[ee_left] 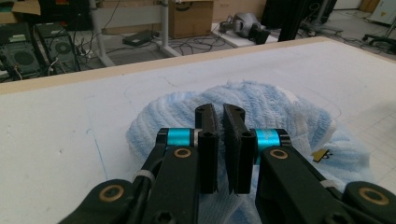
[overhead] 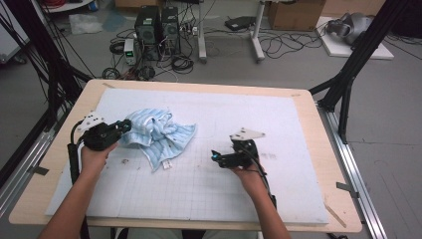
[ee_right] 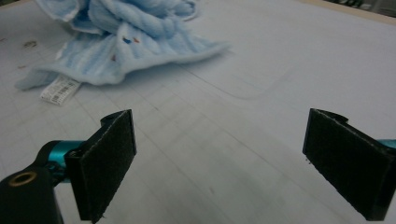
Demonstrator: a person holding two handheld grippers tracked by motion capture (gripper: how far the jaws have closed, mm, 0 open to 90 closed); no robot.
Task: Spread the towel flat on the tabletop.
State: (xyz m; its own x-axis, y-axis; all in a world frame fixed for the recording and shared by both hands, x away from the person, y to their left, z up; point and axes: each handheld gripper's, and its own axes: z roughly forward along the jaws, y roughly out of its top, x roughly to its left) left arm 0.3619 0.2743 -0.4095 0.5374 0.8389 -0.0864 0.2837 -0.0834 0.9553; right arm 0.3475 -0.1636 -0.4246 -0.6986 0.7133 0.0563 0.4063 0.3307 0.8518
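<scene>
Holding my left gripper [overhead: 124,125] low and nearly level, I keep it at the left edge of the crumpled towel [overhead: 157,133], my forearm coming in from the near left of the table [overhead: 209,85]. In the left gripper view its two black jaws stand almost together, a thin slit between them; whether a fold of cloth is pinched in that slit I cannot tell, as the towel [ee_left: 261,105] lies just under and beyond the fingertips [ee_left: 205,114].

My right gripper [overhead: 215,157] lies on its side, pointing left toward the towel but well apart from it. Its jaws stand wide apart with nothing between them; the flat pads [ee_right: 112,154] are dark and felt-like.

The towel [ee_right: 140,37] is pale blue terry cloth with ribbed stripes, bunched into a loose heap with one flat corner spread out toward the right gripper. A small white label [ee_right: 60,89] sticks out from its near edge.

It rests on a white mat [overhead: 278,114] marked with a faint grid, which covers most of the light wooden table.
</scene>
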